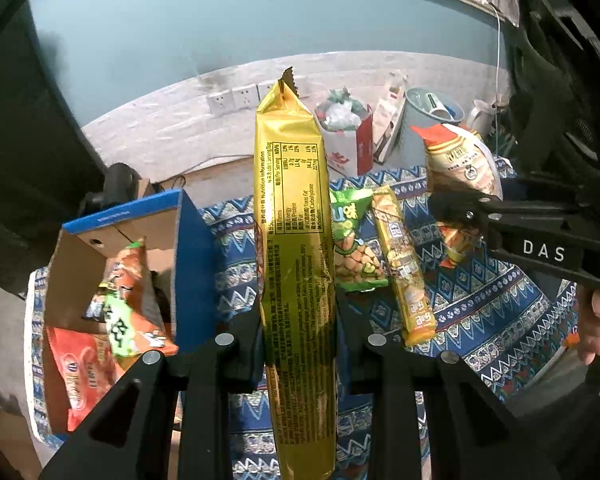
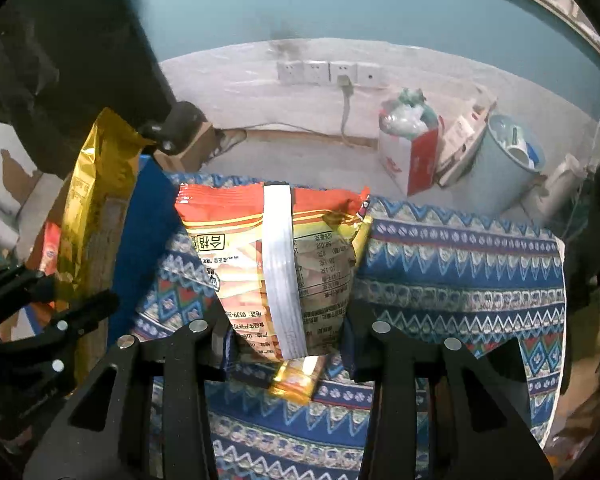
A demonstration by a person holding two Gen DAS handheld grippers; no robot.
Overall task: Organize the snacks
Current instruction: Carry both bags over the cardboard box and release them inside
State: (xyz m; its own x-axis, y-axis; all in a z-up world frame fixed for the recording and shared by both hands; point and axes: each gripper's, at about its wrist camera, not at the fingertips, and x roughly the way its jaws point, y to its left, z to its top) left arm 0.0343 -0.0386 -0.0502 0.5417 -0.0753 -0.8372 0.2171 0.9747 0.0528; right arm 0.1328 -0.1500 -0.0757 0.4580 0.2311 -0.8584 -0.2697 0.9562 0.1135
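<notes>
The surface (image 2: 460, 264) has a blue patterned cloth; behind it is a teal wall w/ sockets (image 2: 328, 73). Far left stands an open cardboard box (image 1: 180, 264) w/ snacks inside. The left tool (image 1: 298, 344) is closed on a long gold packet (image 1: 292, 240), held upright just right of the box. The right tool (image 2: 286, 336) grips an orange-white snack bag (image 2: 228, 240) above the cloth. A green bag (image 1: 354, 240) and a yellow bar (image 1: 400, 260) lie mid-cloth.

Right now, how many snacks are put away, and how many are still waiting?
Several orange and red packets already sit in the blue cardboard box. In hand: the left tool grips a long gold wrapped packet, and the right tool grips an orange and cream snack bag. Left on the patterned cloth: a green peanut bag and a thin yellow bar.
</notes>
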